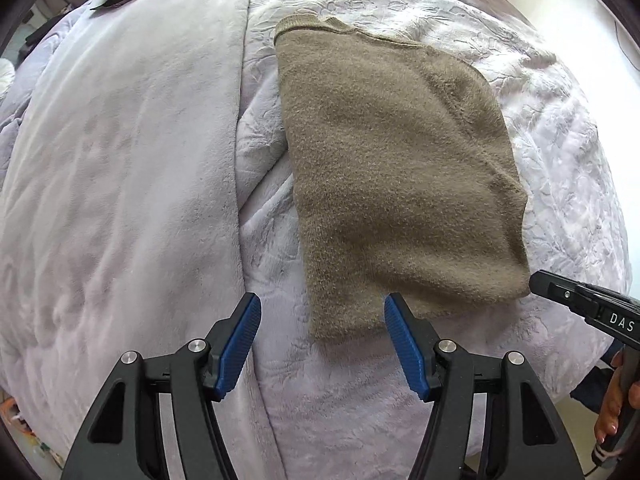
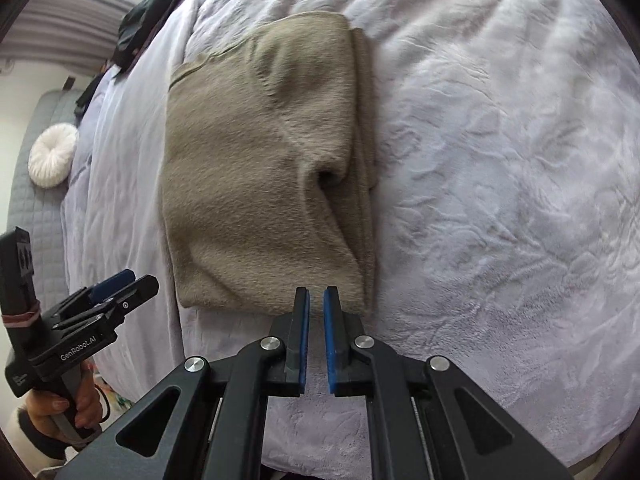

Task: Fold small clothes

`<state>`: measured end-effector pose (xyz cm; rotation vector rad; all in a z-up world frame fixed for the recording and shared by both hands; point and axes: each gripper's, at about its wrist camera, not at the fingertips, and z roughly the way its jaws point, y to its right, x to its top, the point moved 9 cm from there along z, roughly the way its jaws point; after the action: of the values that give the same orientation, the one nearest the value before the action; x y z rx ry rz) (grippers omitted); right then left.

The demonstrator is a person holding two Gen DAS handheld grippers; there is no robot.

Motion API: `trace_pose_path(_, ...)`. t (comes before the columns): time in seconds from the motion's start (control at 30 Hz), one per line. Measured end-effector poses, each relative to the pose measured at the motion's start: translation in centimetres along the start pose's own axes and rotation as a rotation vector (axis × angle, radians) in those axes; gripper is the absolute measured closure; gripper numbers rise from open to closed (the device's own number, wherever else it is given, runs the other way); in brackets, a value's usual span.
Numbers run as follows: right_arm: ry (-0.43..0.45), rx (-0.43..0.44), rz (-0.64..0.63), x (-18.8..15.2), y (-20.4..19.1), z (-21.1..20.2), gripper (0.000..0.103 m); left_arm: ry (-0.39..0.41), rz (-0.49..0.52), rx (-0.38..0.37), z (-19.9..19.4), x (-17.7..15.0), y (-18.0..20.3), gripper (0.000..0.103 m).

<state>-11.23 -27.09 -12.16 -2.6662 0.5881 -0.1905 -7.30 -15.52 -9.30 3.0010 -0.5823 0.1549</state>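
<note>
**One folded knit on the bed, both grippers empty**

Left to right across the left wrist view: a smooth, plush pale-lilac blanket [image 1: 120, 152] with a long lengthwise edge; beside it an embossed lilac bedspread [image 1: 560, 140], crinkled with a leaf-like relief.

One olive-brown sweater [image 1: 392, 176] lies flat on the bedspread, folded into a rough rectangle. Fuzzy, short-napped knit; ribbed collar at the far end; layered fold edges along its right side in the right wrist view.

Left gripper [image 1: 322, 346]: black frame, two blue ribbed pads, jaws spread wide above the sweater's near corner, gripping nothing.

Right gripper [image 2: 316, 342]: same build, two blue pads drawn nearly together with a thin slit between, nothing pinched; tips at the sweater's near edge. No cloth between the pads.

One hand [image 2: 68, 408] grips the left gripper's handle. One round white pleated cushion [image 2: 53, 156] sits on grey quilting at far left. Dark clothing [image 2: 140, 28] is heaped at the far edge.
</note>
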Motion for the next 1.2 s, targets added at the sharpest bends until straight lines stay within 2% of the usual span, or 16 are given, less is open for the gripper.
trace_pose_path(0.07,-0.002,-0.003,-0.015,0.1,-0.5,0.1,0.095,-0.009,-0.009,-0.004,-0.3,-0.4,0.1,0.034)
trace_pose_path(0.1,-0.004,-0.006,-0.022,0.2,-0.7,0.1,0.095,-0.013,-0.012,-0.003,0.1,0.1,0.0,0.029)
trace_pose_path(0.13,-0.006,-0.008,-0.030,0.2,-0.9,0.1,0.095,-0.008,-0.017,0.001,0.0,0.2,-0.1,0.017)
trace_pose_path(0.3,-0.004,-0.024,-0.071,0.3,-1.8,-0.2,0.095,0.030,-0.029,0.014,-0.8,0.1,-0.2,0.017)
trace_pose_path(0.37,-0.001,-0.042,-0.091,0.3,-2.0,-0.4,0.089,0.033,-0.038,0.020,-0.8,0.1,-0.3,0.017)
trace_pose_path(0.4,0.002,-0.050,-0.102,0.3,-2.2,-0.5,0.074,0.033,-0.044,0.026,-0.8,0.1,-0.4,0.016)
trace_pose_path(0.43,0.005,-0.053,-0.108,0.4,-2.3,-0.6,0.046,0.033,-0.050,0.029,-0.7,0.0,-0.4,0.008)
trace_pose_path(0.47,0.015,-0.054,-0.117,0.4,-2.6,-0.8,0.036,0.032,-0.058,0.035,-0.7,0.0,-0.6,0.000)
trace_pose_path(0.5,0.022,-0.057,-0.126,0.5,-2.7,-1.0,0.029,0.041,-0.064,0.039,-0.8,0.0,-0.6,0.000)
trace_pose_path(0.57,0.029,-0.083,-0.148,0.7,-2.9,-1.2,0.028,0.043,-0.067,0.043,-0.9,-0.1,-0.6,0.000)
trace_pose_path(0.6,0.038,-0.108,-0.165,0.8,-2.9,-1.3,0.023,0.044,-0.067,0.048,-0.9,-0.2,-0.6,0.000)
trace_pose_path(0.67,0.052,-0.124,-0.189,0.9,-3.1,-1.5,0.021,0.039,-0.061,0.060,-0.8,-0.2,-0.6,0.000)
trace_pose_path(0.83,0.038,-0.070,-0.166,0.8,-3.0,-1.5,0.021,0.026,-0.040,0.137,-1.0,-0.1,-0.6,0.000)
trace_pose_path(1.2,-0.011,-0.061,-0.132,0.1,-2.5,-0.7,0.021,0.007,-0.068,0.109,-1.2,-0.1,-0.7,0.000)
